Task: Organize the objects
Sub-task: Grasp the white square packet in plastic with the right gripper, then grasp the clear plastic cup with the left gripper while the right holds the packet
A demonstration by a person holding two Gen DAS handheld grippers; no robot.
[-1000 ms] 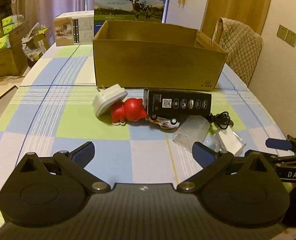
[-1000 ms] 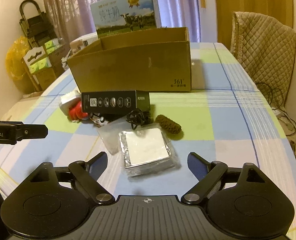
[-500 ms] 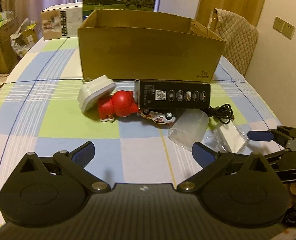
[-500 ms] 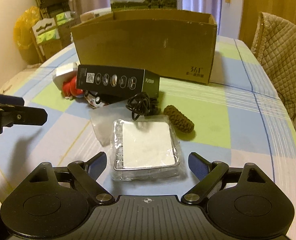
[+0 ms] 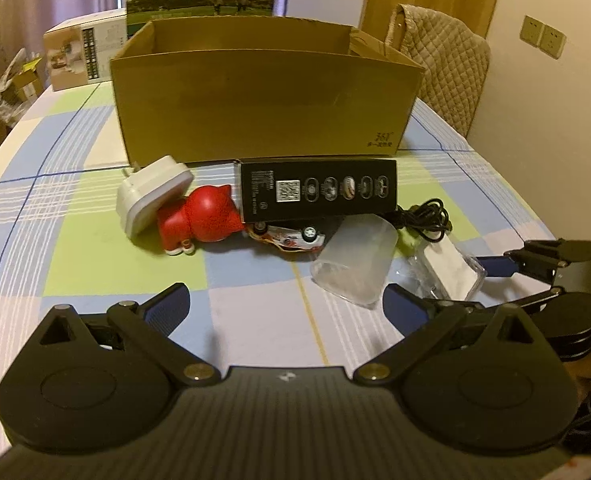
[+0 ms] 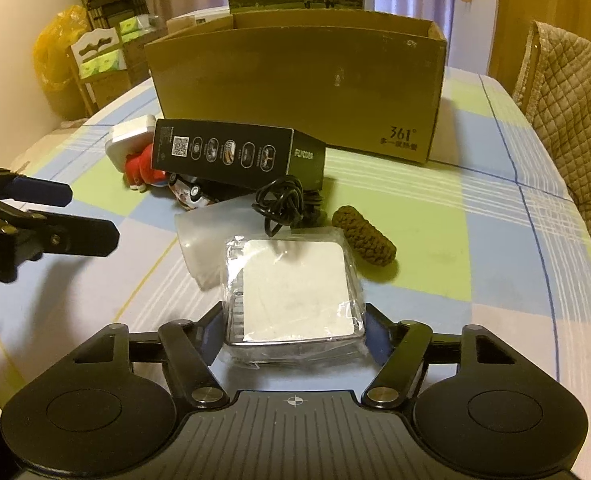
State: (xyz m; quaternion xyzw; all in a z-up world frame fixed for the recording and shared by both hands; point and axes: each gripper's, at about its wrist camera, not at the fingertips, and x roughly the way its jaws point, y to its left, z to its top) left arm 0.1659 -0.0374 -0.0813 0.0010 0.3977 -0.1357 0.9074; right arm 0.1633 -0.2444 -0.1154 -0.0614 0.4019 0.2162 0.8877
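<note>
— Jaws on the right gripper (image 6: 293, 330) have closed in against both sides of the clear plastic case (image 6: 293, 292), each pad touching a wall; those of the left gripper (image 5: 287, 300) are spread wide over bare tablecloth (image 5: 75, 248).

— What's in that case?

— Something flat, white and square. Crinkled glossy film blurs its edges, so I can't say more. Its near end is hidden behind the gripper body.

— And the pile at twelve o'clock from the left gripper?

— A long matte black carton (image 5: 319, 191) lies on top, covering most of a small toy car (image 5: 295, 236); only a wheel and some red-white body show. A smooth red rounded figure (image 5: 203, 218) leans under a white plug adapter (image 5: 151, 196). A frosted, translucent cup (image 5: 355, 260) lies on its side at one o'clock, a tangled black cable (image 5: 427, 220) behind it.

— The brown lump?

— Knobbly, cone-shaped thing (image 6: 363, 236), at one o'clock from the right gripper. Beyond everything stands the open corrugated cardboard box (image 6: 295, 84); its inside is out of sight.
</note>
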